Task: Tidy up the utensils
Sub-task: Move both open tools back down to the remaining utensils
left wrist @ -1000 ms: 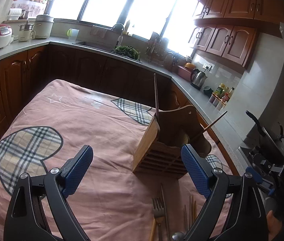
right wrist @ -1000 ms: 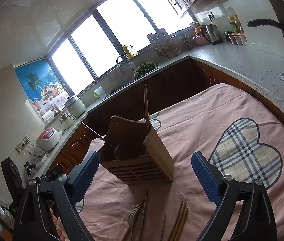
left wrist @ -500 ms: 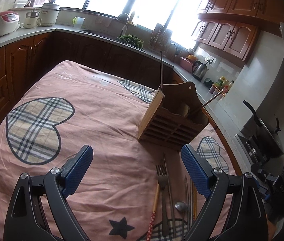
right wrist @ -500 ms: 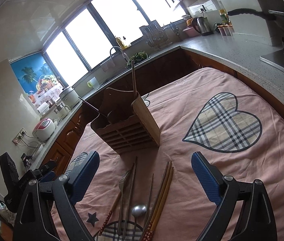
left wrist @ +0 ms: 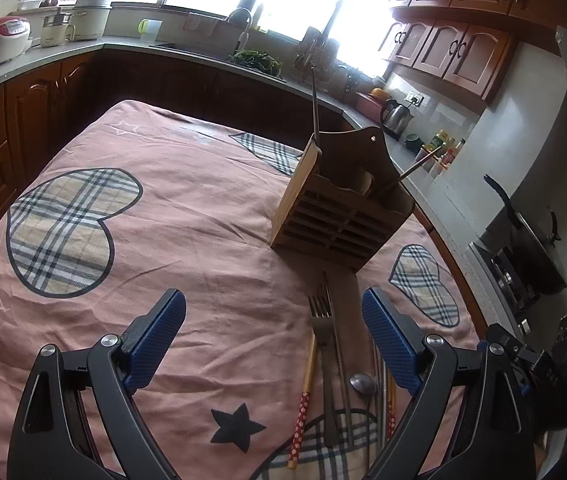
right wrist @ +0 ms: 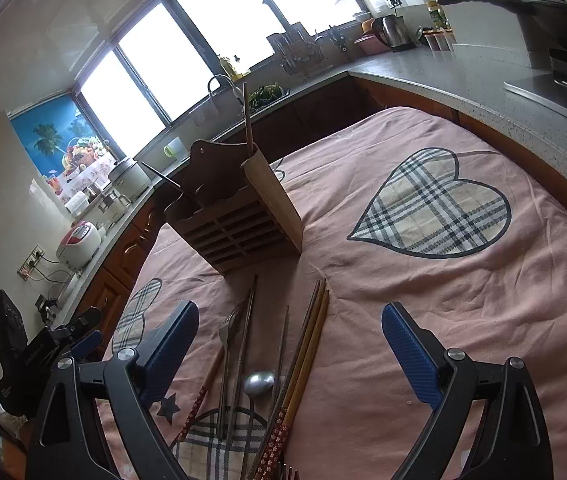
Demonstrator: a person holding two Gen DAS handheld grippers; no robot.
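On the pink-clothed worktop [left wrist: 203, 240] we see the fork [left wrist: 323, 332], spoon [right wrist: 258, 382] and chopsticks [right wrist: 307, 340] lying before the wooden holder [left wrist: 339, 216]; both our left gripper [left wrist: 273, 338] and right gripper [right wrist: 289, 344] hover with jaws wide open, empty.

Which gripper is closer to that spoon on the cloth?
About even. The spoon lies just inside the left gripper's right finger; in the right wrist view it sits between the right gripper's fingers, nearer the left one.

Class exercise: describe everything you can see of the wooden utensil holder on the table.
The wooden utensil holder stands upright on the pink tablecloth, past the loose cutlery and touched by neither gripper. Its brown front is a grid of slots, one side panel is paler, and the tall back board has a hanging hole. Two chopsticks already stick out of it.
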